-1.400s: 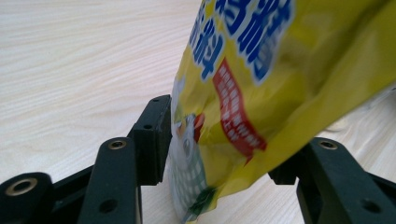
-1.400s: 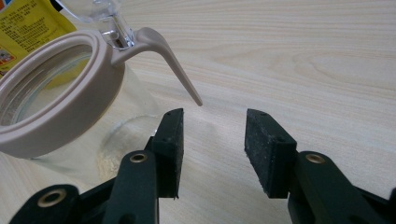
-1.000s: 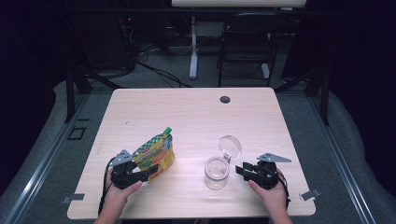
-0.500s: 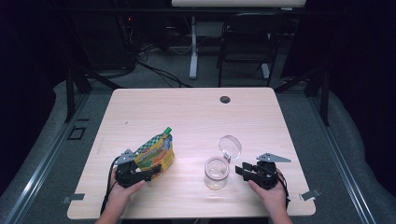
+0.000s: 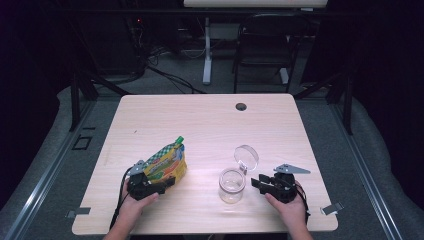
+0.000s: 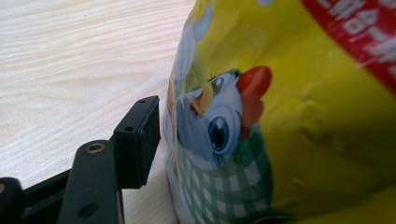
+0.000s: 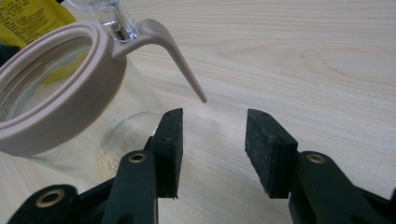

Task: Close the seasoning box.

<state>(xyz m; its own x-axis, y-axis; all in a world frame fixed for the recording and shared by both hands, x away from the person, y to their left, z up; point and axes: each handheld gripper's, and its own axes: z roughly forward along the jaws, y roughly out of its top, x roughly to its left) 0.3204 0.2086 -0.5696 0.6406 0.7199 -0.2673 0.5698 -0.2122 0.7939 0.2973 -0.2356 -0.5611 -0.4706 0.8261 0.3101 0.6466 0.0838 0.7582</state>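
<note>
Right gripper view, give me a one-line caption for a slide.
Open right gripper rests on the wooden table beside a clear jar with its hinged lid flipped up.

Landmark = jar (image 5: 232, 184): snack bag (image 5: 166, 162) blocks its left, right gripper (image 5: 261, 184) just beside on the right, lid (image 5: 246, 156) stands open behind; table (image 5: 200, 120) beyond is bare.

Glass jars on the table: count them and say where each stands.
1: the glass jar stands open near the table's front edge, just left of the right gripper, its lid flipped back.
</note>
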